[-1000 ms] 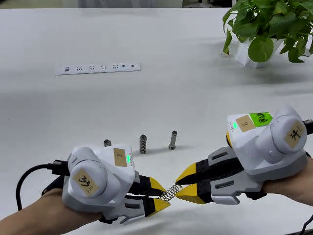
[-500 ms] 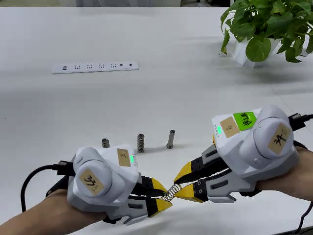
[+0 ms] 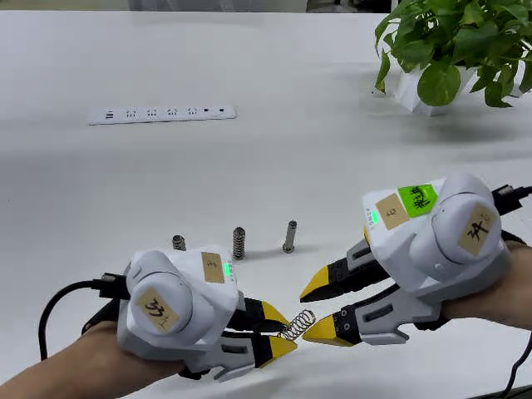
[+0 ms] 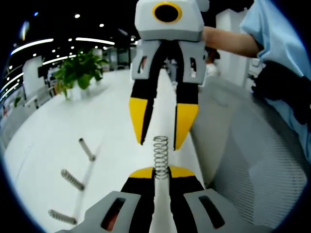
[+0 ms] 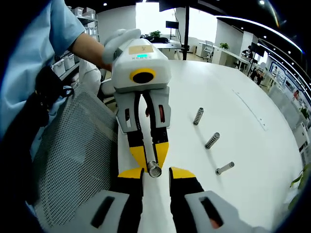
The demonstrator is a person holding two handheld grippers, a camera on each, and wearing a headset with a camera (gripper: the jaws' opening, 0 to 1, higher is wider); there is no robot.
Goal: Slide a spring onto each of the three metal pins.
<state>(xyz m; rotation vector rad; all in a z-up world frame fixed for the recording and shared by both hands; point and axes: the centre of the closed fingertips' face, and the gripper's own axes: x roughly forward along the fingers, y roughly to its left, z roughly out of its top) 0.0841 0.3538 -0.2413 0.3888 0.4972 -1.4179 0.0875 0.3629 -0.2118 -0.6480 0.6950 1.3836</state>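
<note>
Left gripper (image 3: 284,331) clamped on spring (image 3: 301,321); right gripper (image 3: 318,310) open, empty. Advice: line spring's bore coaxially over bare pin (image 3: 289,237) ahead.

Our two grippers meet tip to tip at the bottom of the head view.

We hold the left gripper (image 3: 287,330) in the lower left of the frame, our bare forearm (image 3: 50,374) coming in from the corner, and its yellow-tipped jaws are pinched together on one end of a spring (image 3: 298,323). We hold the right gripper (image 3: 306,316) in the lower right, angled down toward the left one. Its jaws are parted, one tip above and one below the spring's free end. Our right wrist (image 3: 503,303) sits at the right edge.
</note>
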